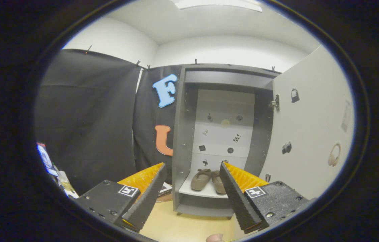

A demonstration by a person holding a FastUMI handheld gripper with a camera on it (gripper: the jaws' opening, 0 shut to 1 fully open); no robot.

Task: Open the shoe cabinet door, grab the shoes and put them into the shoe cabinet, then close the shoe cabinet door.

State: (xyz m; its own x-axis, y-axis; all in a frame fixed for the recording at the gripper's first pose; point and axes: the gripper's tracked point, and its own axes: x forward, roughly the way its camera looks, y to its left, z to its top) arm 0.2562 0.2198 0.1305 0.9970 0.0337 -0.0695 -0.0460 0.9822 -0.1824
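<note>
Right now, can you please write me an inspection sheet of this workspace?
Surface: pale floor, bare ahead of the claw.
Job's things: shoe cabinet with door swung open; pair of shoes on the bottom shelf.
Clutter: small objects by the black cloth, too blurred to name.
Grippers: claw open, holding nothing, shoes beyond it.
Cables: nothing seen.
Surroundings: stickers on the cabinet's back panel and door.
</note>
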